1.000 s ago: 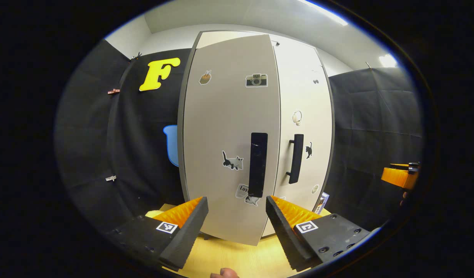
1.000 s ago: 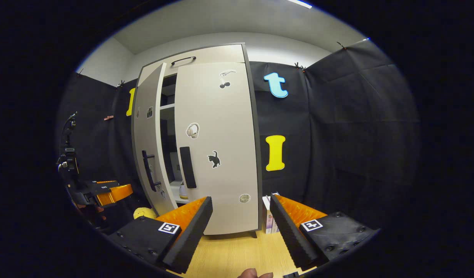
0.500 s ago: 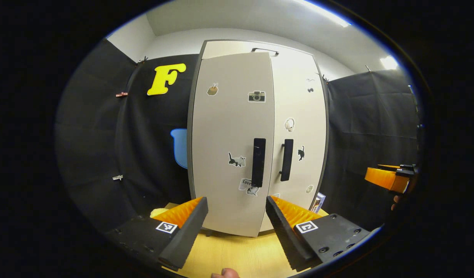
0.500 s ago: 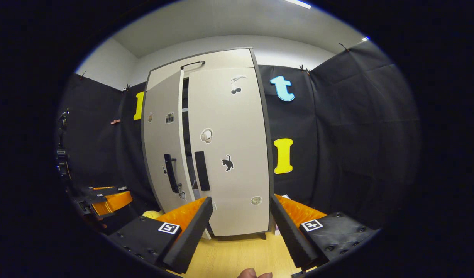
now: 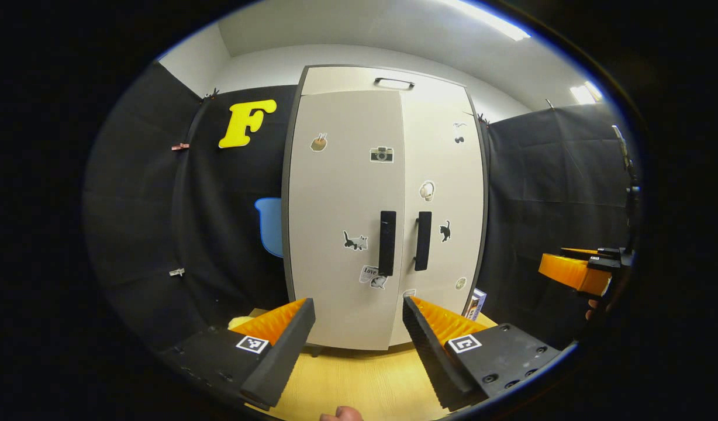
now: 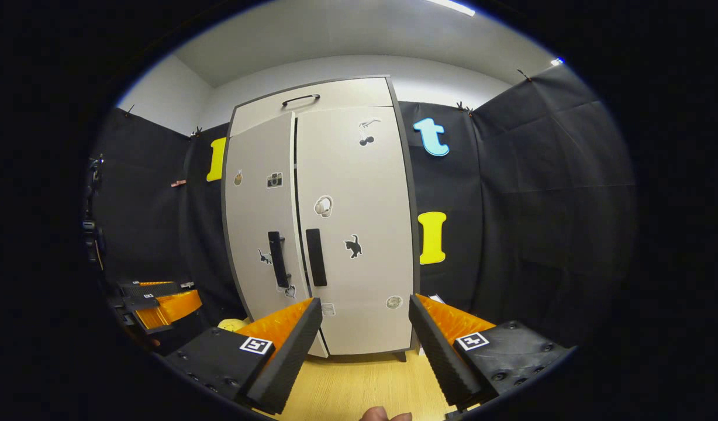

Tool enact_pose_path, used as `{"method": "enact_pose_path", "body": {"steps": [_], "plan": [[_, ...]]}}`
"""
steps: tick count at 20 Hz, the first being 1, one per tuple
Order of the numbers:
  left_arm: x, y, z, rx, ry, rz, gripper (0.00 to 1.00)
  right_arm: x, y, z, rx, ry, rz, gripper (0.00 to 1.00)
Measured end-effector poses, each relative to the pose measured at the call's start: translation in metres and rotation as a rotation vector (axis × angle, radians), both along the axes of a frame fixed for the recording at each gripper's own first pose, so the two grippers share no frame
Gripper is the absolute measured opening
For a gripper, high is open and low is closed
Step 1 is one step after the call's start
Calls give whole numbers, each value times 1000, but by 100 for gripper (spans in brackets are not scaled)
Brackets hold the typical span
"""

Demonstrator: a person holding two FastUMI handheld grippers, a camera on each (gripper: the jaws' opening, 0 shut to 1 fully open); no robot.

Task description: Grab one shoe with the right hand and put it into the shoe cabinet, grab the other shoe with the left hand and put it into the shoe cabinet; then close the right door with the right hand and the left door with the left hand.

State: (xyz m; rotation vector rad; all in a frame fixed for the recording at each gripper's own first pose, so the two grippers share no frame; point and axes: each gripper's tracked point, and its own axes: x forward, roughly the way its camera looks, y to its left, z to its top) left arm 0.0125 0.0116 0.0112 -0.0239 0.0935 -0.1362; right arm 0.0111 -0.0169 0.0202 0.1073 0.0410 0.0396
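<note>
The pale shoe cabinet (image 5: 388, 175) (image 6: 330, 193) stands ahead with both doors closed or very nearly so. Its left door (image 5: 341, 234) (image 6: 259, 234) and right door (image 5: 444, 193) (image 6: 359, 275) carry stickers and two black handles (image 5: 387, 243) (image 6: 316, 257) side by side. My left gripper (image 5: 359, 345) hangs open in front of the doors, a short way back, nothing between its fingers. My right gripper (image 6: 365, 348) is open too, before the right door. The right gripper (image 5: 578, 270) shows far right in the left gripper view, the left gripper (image 6: 160, 301) low left in the right gripper view. The shoes are hidden.
The cabinet stands on a light wooden floor (image 5: 359, 380) against black cloth walls. A yellow object (image 6: 233, 323) lies by the cabinet's left foot, and a small box (image 5: 476, 303) leans at its right foot. A drawer with a handle (image 5: 394, 82) tops the cabinet.
The left door has swung from clearly ajar to almost flush with the right door. Both grippers have drawn back from the cabinet, staying open.
</note>
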Motion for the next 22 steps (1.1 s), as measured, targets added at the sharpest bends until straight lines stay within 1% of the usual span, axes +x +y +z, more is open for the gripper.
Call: {"method": "enact_pose_path", "body": {"steps": [12,22], "plan": [[-2,7,-4,-5,10,2,95,-2,8,0,-11,-1,18,98],[0,9,-3,-8,5,12,95,-3,2,-1,-11,-6,5,98]]}}
